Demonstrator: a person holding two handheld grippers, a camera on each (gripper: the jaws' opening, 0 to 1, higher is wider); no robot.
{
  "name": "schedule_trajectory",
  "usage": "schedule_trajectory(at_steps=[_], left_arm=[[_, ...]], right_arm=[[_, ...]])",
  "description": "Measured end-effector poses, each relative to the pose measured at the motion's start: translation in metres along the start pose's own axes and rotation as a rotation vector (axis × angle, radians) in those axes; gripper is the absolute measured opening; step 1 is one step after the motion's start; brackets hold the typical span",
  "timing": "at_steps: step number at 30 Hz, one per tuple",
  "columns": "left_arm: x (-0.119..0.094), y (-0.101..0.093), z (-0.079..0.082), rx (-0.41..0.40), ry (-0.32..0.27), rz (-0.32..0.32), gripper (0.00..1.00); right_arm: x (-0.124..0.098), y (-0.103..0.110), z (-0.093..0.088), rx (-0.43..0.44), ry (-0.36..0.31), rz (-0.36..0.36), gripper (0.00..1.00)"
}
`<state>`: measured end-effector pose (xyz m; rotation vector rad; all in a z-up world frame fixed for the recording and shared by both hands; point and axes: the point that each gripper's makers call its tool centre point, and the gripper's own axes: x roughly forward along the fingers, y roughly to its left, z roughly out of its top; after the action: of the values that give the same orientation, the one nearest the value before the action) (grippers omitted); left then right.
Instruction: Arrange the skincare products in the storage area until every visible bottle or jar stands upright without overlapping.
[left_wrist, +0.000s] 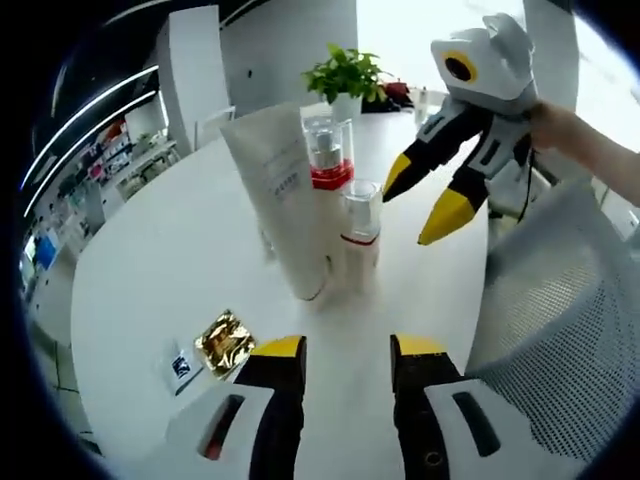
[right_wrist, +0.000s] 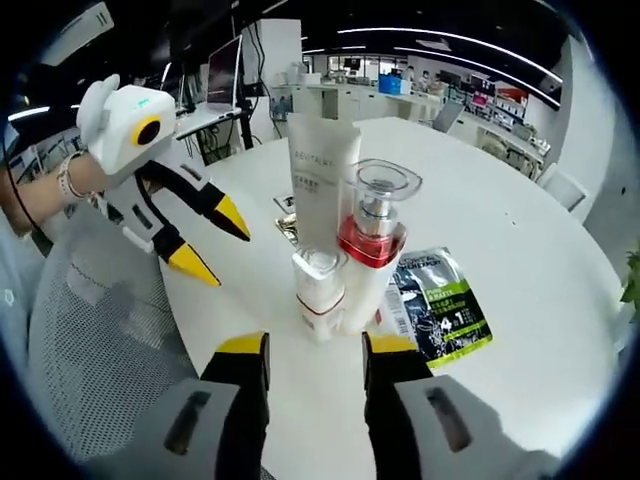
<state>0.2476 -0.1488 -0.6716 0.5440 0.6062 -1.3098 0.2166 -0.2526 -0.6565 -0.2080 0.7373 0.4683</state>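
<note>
A white squeeze tube (right_wrist: 322, 185) with grey lettering stands on a plain white round surface (right_wrist: 520, 250). Two clear-capped bottles (right_wrist: 371, 250) carry red bands. A black sachet (right_wrist: 440, 305) shows green and white print. A crinkled gold foil packet (left_wrist: 224, 342) glints. Both tongs (left_wrist: 346, 352) are black with yellow tips.

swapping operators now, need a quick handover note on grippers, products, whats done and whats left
Left gripper: open, empty, near the cluster.
Right gripper: open, empty, on the opposite side.
On the white table, close together and upright: white tube, red-collared pump bottle, small clear-capped bottle.
A dark sachet and a gold sachet lie flat.
Left: check that the bottles do not overlap, then stop.
</note>
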Motion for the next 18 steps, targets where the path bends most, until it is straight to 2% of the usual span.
schedule_trajectory(at_steps=[8, 15, 18], left_arm=[[-0.021, 0.007, 0.001, 0.0, -0.003, 0.032, 0.41], [-0.037, 0.008, 0.008, -0.035, -0.031, 0.038, 0.52], [-0.045, 0.011, 0.012, -0.048, -0.048, 0.051, 0.54]], right_arm=[[-0.014, 0.001, 0.007, -0.011, -0.012, -0.028, 0.47], [-0.024, 0.0, 0.014, -0.021, -0.019, -0.054, 0.57], [-0.03, 0.0, 0.018, -0.025, -0.018, -0.068, 0.63]])
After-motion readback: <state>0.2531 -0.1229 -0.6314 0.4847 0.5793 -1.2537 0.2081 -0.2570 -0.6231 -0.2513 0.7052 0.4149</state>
